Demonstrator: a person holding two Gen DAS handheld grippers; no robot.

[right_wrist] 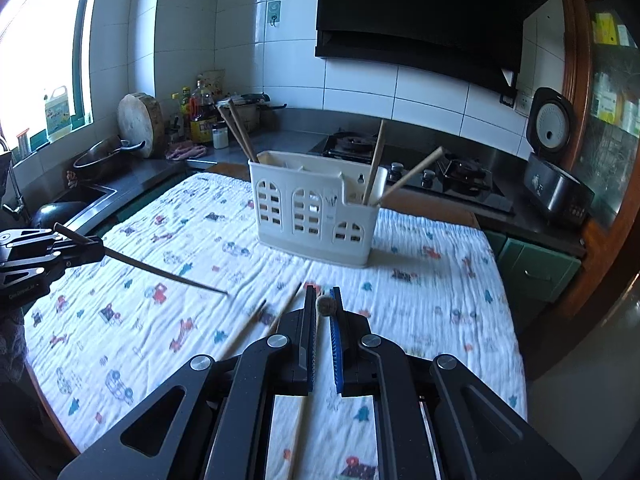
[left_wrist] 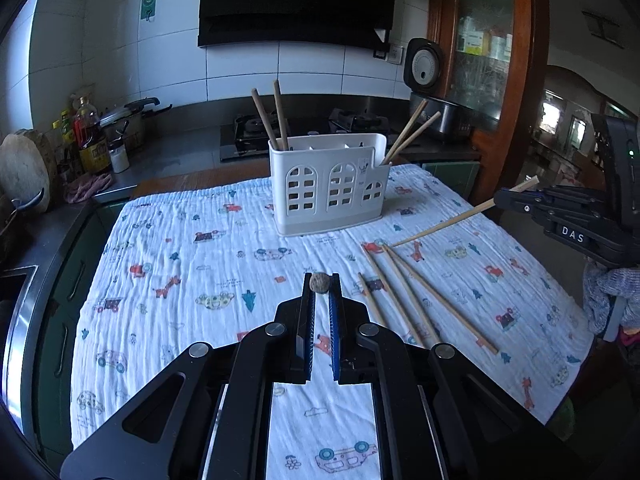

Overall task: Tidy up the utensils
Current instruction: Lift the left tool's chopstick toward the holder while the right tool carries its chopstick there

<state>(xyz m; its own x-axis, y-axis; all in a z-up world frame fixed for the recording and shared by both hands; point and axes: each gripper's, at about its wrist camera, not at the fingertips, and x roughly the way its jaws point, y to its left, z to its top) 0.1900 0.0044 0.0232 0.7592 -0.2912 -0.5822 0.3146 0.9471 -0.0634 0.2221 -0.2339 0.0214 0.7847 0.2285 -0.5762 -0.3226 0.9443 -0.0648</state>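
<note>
Loose chopsticks [left_wrist: 416,300] lie before the white holder [left_wrist: 330,184].

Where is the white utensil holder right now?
The white utensil holder stands upright at the far middle of the patterned cloth, in front of the stove; two chopsticks sit in each end compartment, and loose chopsticks lie nearer, to its right.

left wrist: above near edge of worktop [left_wrist: 168,248], tilted down toward 12 o'clock | right wrist: same height, same facing, from the right | shared: white utensil holder [left_wrist: 328,184] [right_wrist: 316,216], printed cloth [left_wrist: 208,264] [right_wrist: 432,280], stove wall
</note>
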